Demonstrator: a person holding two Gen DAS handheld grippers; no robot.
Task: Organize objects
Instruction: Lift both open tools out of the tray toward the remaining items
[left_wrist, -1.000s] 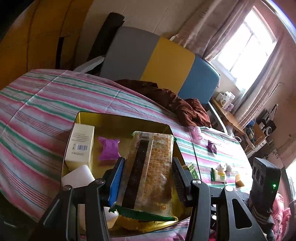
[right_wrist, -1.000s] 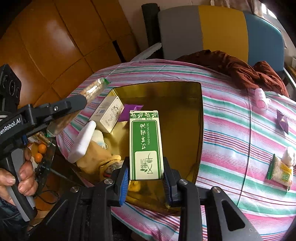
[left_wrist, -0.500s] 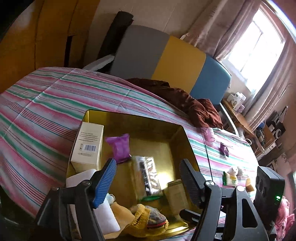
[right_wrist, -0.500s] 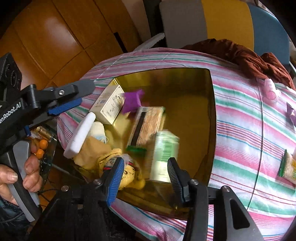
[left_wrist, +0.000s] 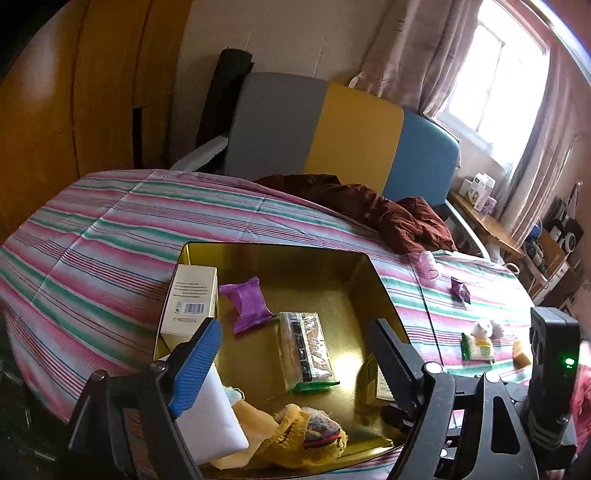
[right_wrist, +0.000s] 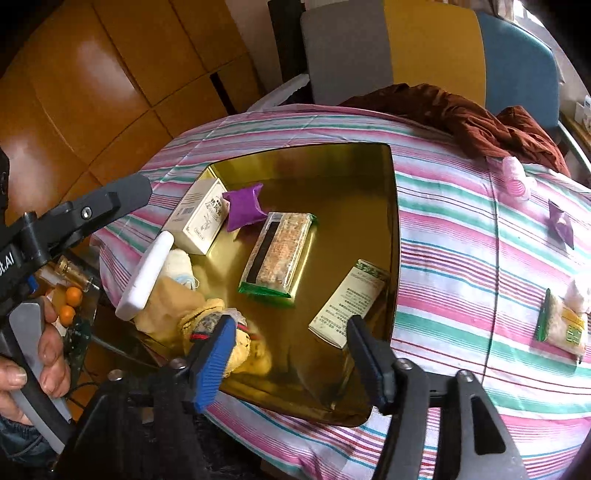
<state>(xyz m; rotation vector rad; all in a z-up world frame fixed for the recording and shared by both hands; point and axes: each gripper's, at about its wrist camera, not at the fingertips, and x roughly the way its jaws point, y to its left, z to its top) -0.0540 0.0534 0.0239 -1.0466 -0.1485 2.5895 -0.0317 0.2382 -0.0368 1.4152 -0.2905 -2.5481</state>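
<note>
Gold tray (right_wrist: 394, 206) sits on the striped surface (right_wrist: 461, 258), holding everything sorted so far. Inside tray: cracker packet (right_wrist: 280, 254) flat at the middle, green-white box (right_wrist: 351, 302) leaning on the tray's right wall, cream box (right_wrist: 201, 219) at the tray's far left corner, purple pouch (right_wrist: 243, 206) between cream box and packet, white block (right_wrist: 146, 275) and yellow cloth (right_wrist: 207, 321) at the tray's near left. Left claw (left_wrist: 295, 362) spread wide, empty, above the tray's near edge, touching nothing. Right claw (right_wrist: 291, 354) also spread wide, empty, over the tray's near rim, green-white box just beyond its right finger. Right of tray on the surface: small snack pack (right_wrist: 561, 321), purple wrapper (right_wrist: 561, 225), pink roller (right_wrist: 515, 181).
</note>
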